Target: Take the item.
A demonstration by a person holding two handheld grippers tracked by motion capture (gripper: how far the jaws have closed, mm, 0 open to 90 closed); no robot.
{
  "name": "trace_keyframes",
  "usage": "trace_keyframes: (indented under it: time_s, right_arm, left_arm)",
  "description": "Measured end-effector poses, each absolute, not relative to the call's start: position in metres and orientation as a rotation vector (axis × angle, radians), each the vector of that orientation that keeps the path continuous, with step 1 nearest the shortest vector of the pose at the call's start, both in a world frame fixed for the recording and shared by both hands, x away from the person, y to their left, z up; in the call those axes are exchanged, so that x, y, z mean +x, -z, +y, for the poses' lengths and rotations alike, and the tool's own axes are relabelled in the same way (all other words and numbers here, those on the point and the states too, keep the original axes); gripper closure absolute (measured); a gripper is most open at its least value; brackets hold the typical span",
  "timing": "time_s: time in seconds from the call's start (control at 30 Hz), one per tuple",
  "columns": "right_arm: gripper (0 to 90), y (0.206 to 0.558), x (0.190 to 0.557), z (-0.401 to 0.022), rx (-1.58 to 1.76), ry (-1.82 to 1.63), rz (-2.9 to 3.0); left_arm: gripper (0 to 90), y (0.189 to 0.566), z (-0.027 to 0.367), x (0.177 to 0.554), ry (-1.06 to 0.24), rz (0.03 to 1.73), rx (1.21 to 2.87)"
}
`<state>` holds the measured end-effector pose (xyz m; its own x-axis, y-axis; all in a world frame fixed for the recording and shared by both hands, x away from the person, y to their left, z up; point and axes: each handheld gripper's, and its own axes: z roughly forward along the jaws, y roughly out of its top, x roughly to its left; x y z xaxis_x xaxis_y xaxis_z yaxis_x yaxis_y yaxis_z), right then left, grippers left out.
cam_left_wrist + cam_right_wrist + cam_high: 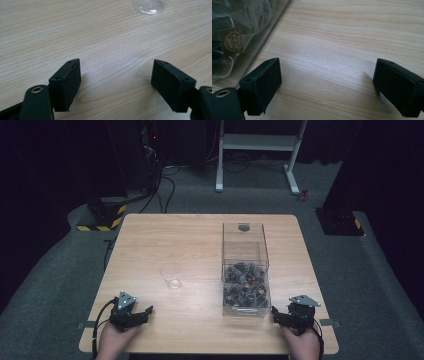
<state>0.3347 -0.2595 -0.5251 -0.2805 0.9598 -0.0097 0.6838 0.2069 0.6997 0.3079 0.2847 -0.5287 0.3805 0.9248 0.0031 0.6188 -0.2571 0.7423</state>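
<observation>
From the high view, a wooden table (200,235) carries a clear plastic cup (171,275) standing upright a little left of the middle, and a tall clear box (245,270) right of the middle, its lower part heaped with small wrapped packets (245,287). The left gripper (142,312) rests near the front left corner, jaws spread and empty, aimed toward the right and slightly away from the person. The right gripper (277,315) sits near the front right corner, just beside the box's near right corner, jaws likewise apart with nothing between them.

In the left gripper view, the two black jaws stand wide over bare wood; the cup's base (149,6) shows at the top edge, ahead and somewhat to the right of the gap, well apart from the fingertips.

In the right gripper view, the jaws are parted over bare wood as well. The box's clear wall (265,32) runs past the left jaw, close beside it, with a labelled packet (233,41) visible through it.

As a judgement, the cup lies nearer the left gripper, ahead and to its right, while the packets are nearest the right gripper; the box opens upward, so reaching them would mean rising over its tall wall and coming down from above
</observation>
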Motion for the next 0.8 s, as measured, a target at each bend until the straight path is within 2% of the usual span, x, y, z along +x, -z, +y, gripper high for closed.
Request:
trace_keyframes:
  time_s: [0.8]
  right_arm:
    - [8.0, 0.5249, 0.3349, -0.2593, 1.528, -0.824, 2.043]
  left_arm:
    - [22.9, 0.5286, 0.2833, 0.3082, -0.593, 1.33, 1.984]
